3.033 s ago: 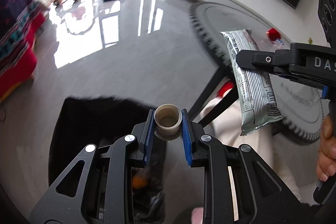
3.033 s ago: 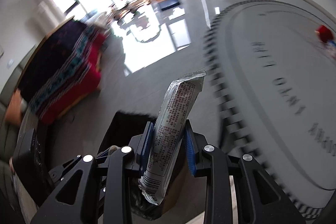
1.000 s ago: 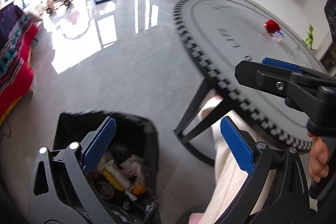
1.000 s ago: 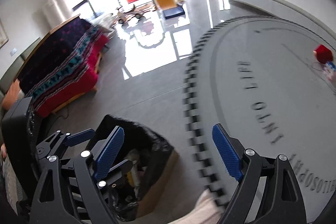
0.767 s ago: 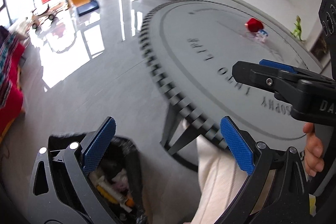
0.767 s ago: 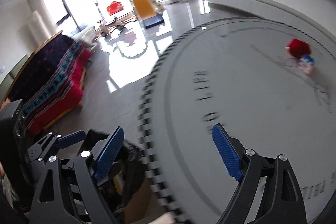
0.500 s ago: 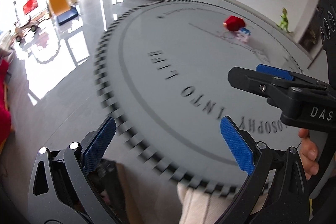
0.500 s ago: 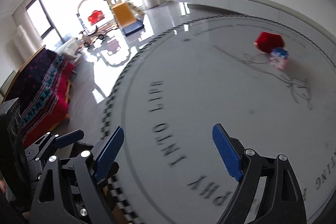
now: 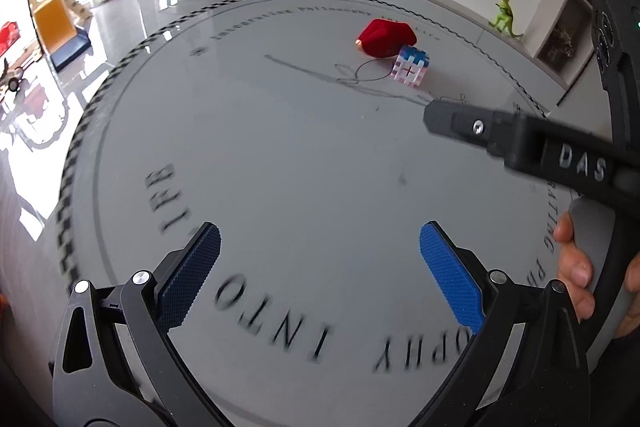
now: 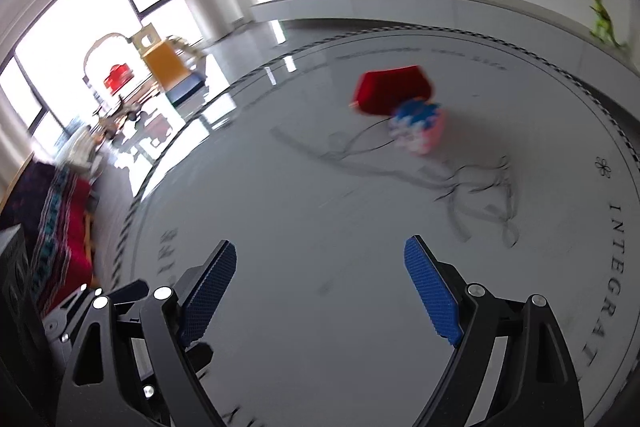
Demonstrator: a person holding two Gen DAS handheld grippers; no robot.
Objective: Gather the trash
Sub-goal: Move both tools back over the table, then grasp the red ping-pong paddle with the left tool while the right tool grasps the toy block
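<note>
With both the left gripper (image 9: 318, 259) and right gripper (image 10: 320, 279) spread wide and empty over the round table (image 9: 280, 155), only a red pouch (image 9: 386, 37) and block cube (image 9: 412, 66) (touching, far side) look left; trash or not, I can't tell.

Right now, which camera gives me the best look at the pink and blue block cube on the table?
The left wrist view: the block cube is sharp, beside the red pouch. The right wrist view shows the cube motion-blurred, overlapping the pouch.
</note>
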